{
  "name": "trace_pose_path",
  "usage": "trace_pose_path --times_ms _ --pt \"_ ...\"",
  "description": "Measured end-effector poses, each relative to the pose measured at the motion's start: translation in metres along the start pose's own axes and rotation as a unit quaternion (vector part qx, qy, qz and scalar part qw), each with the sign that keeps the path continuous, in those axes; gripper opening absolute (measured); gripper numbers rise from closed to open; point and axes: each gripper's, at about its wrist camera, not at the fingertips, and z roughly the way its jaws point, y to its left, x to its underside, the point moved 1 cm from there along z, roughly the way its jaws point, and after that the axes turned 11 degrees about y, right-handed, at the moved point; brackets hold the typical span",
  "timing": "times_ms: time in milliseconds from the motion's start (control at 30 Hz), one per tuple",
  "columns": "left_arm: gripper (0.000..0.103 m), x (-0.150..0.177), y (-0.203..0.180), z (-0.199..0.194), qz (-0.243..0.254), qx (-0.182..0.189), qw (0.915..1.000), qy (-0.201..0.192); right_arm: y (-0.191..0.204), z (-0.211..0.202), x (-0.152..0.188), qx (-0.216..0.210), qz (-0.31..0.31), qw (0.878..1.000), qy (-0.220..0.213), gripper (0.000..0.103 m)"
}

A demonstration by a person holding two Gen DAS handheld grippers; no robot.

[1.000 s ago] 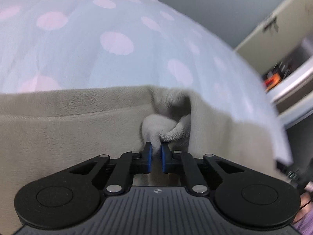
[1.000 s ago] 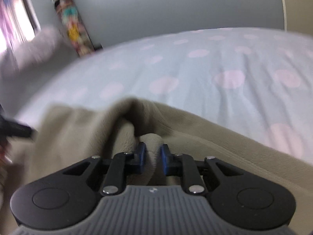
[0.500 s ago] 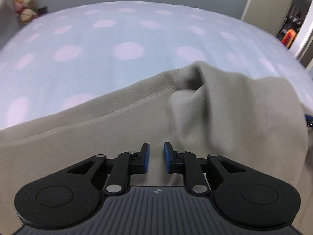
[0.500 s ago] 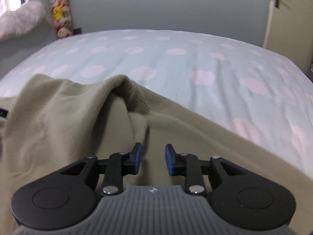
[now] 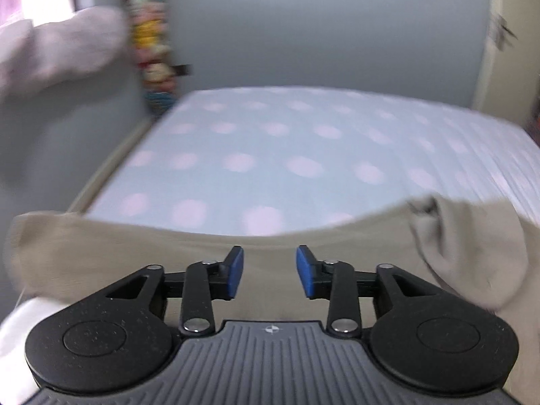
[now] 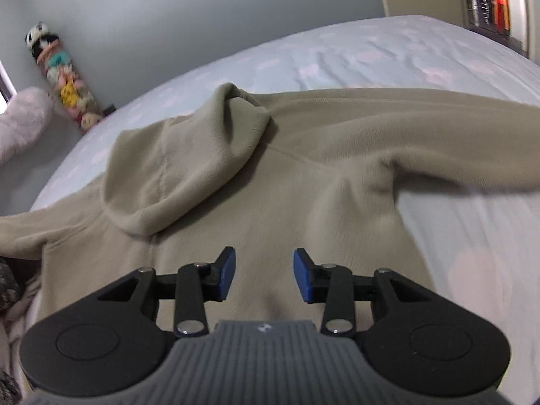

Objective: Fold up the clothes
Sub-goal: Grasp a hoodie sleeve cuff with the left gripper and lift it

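Note:
A beige fleece hoodie (image 6: 276, 182) lies spread on the bed, its hood (image 6: 189, 165) flopped to the left and one sleeve (image 6: 438, 118) stretched to the right. My right gripper (image 6: 264, 275) is open and empty, above the hoodie's body. In the left wrist view the hoodie (image 5: 135, 253) lies across the bottom, with a bunched fold (image 5: 465, 253) at the right. My left gripper (image 5: 269, 276) is open and empty above it.
The bed has a pale blue sheet with pink dots (image 5: 287, 155). A column of stuffed toys (image 6: 64, 81) hangs by the grey wall. A fluffy pink pillow (image 6: 20, 125) lies at the left. A door (image 5: 506, 50) and shelves (image 6: 489, 0) are at the right.
Both grippers let go of the hoodie, opened wide and pulled back. The hoodie now lies flat on the bed.

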Motion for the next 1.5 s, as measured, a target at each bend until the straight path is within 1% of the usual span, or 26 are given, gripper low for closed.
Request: trace_pose_path --times_ms 33,67,133,233,300,367,467,500,567,667,700,733,767,800,867,967,1000,1100,1200,1267,1400,1500 --pt "0.043 -0.001 0.017 -0.008 -0.022 -0.003 0.9997 -0.004 0.004 -0.007 0.010 -0.002 0.001 1.000 -0.010 0.050" --pt "0.044 -0.003 0.036 -0.014 -0.047 -0.007 0.9988 -0.007 0.006 -0.012 0.019 -0.006 0.000 1.000 -0.021 0.057" --pt "0.045 -0.005 0.073 -0.018 -0.087 -0.020 0.9960 -0.009 0.010 -0.020 0.033 -0.013 -0.001 0.999 -0.039 0.059" --pt "0.050 -0.005 0.125 -0.020 -0.149 -0.038 0.9881 -0.010 0.011 -0.019 0.051 -0.007 0.008 0.999 -0.039 0.060" --pt "0.051 0.001 0.161 -0.014 -0.208 -0.028 0.9778 -0.005 0.010 -0.017 0.060 0.010 0.018 0.999 -0.046 0.061" --pt "0.051 0.010 0.189 -0.002 -0.268 0.002 0.9635 0.004 0.010 -0.016 0.059 0.022 0.022 0.998 -0.057 0.061" --pt "0.051 0.021 0.215 0.017 -0.332 0.047 0.9420 0.003 0.012 -0.016 0.059 0.031 0.017 0.997 -0.072 0.063" --pt "0.050 0.023 0.219 0.023 -0.345 0.057 0.9367 0.003 0.014 -0.015 0.059 0.032 0.009 0.997 -0.074 0.064" --pt "0.051 0.025 0.225 0.032 -0.362 0.070 0.9297 0.002 0.021 -0.011 0.060 0.039 -0.014 0.997 -0.072 0.064" --pt "0.050 0.027 0.230 0.041 -0.376 0.073 0.9236 -0.005 0.032 -0.006 0.061 0.043 -0.052 0.995 -0.075 0.064" --pt "0.050 0.027 0.231 0.043 -0.378 0.074 0.9229 -0.010 0.034 -0.005 0.061 0.041 -0.058 0.995 -0.076 0.064" --pt "0.047 0.027 0.231 0.045 -0.376 0.073 0.9235 -0.012 0.036 -0.004 0.061 0.040 -0.063 0.994 -0.077 0.064" --pt "0.037 0.026 0.231 0.046 -0.375 0.072 0.9243 -0.014 0.036 -0.003 0.061 0.043 -0.066 0.994 -0.074 0.065" --pt "0.029 0.025 0.230 0.047 -0.374 0.070 0.9247 -0.013 0.036 -0.001 0.060 0.048 -0.066 0.994 -0.070 0.066" --pt "0.022 0.021 0.225 0.043 -0.369 0.065 0.9268 -0.018 0.034 0.002 0.060 0.059 -0.062 0.994 -0.065 0.066" --pt "0.019 0.006 0.208 0.024 -0.339 0.060 0.9379 -0.039 0.030 0.006 0.058 0.075 -0.053 0.994 -0.058 0.067" --pt "0.019 -0.001 0.198 0.014 -0.328 0.064 0.9415 -0.047 0.028 0.008 0.057 0.080 -0.050 0.994 -0.054 0.067" --pt "0.018 -0.023 0.166 -0.013 -0.291 0.076 0.9512 -0.070 0.021 0.011 0.056 0.078 -0.038 0.995 -0.051 0.067" --pt "0.018 -0.049 0.118 -0.044 -0.245 0.086 0.9607 -0.098 0.016 0.008 0.055 0.060 -0.028 0.996 -0.062 0.067" --pt "0.017 -0.067 0.080 -0.064 -0.215 0.097 0.9650 -0.114 0.014 0.008 0.054 0.052 -0.027 0.996 -0.068 0.067" --pt "0.017 -0.099 -0.001 -0.094 -0.155 0.117 0.9723 -0.130 0.008 0.010 0.047 0.048 -0.020 0.996 -0.071 0.067" --pt "0.017 -0.113 -0.068 -0.107 -0.104 0.132 0.9762 -0.137 -0.001 0.013 0.038 0.046 -0.004 0.997 -0.063 0.067"
